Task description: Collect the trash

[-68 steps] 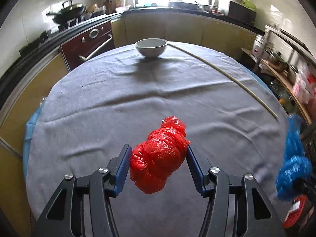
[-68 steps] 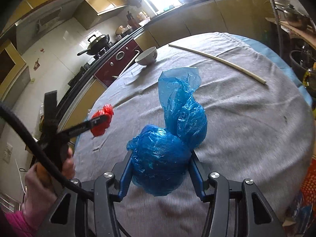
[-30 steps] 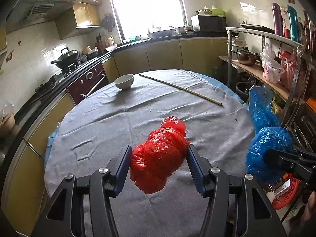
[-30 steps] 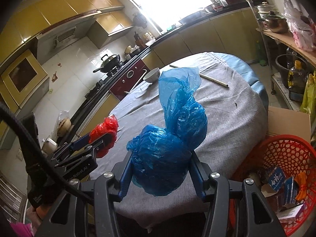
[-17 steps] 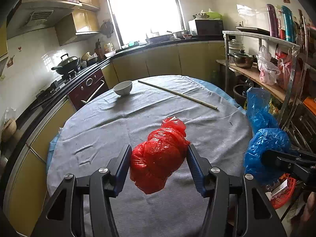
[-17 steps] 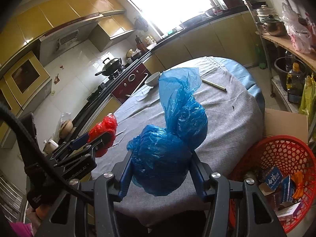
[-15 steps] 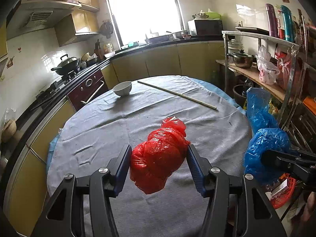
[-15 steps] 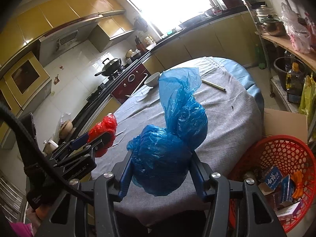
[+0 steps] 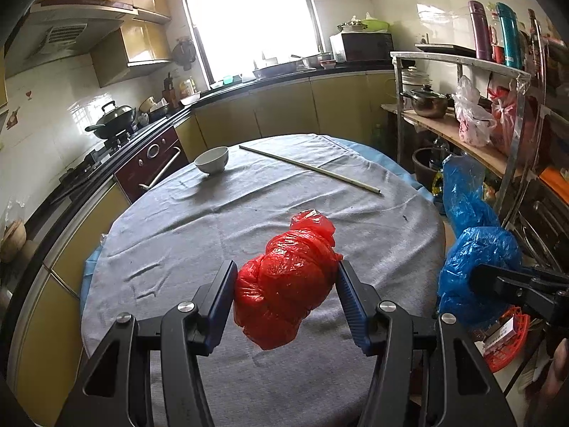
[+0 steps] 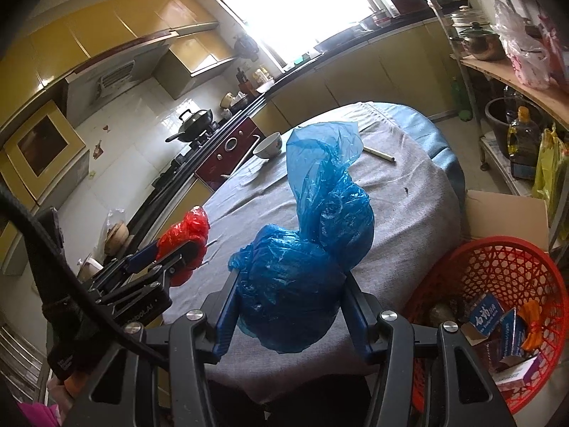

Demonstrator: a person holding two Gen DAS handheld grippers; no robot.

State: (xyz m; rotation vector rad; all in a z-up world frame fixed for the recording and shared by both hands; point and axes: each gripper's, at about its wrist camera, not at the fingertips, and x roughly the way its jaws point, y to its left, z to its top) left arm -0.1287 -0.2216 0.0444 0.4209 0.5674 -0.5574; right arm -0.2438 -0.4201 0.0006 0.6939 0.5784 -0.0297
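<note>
The left gripper (image 9: pixel 286 297) jaws are clamped on a red plastic bag (image 9: pixel 284 277), held clear above the grey-clothed round surface (image 9: pixel 199 227). The right gripper (image 10: pixel 290 306) jaws are clamped on a blue plastic bag (image 10: pixel 302 270), held over the near edge of the surface. A red basket (image 10: pixel 498 267) holding cartons stands on the floor at lower right. A white bowl (image 9: pixel 211 160) and a long stick (image 9: pixel 309 169) lie at the far side of the surface.

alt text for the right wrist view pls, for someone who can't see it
The right gripper is shut on a crumpled blue plastic bag, held above the near edge of a round table covered in grey cloth. A red mesh basket with small boxes inside sits on the floor at lower right. At left, the left gripper holds a red plastic bag.
</note>
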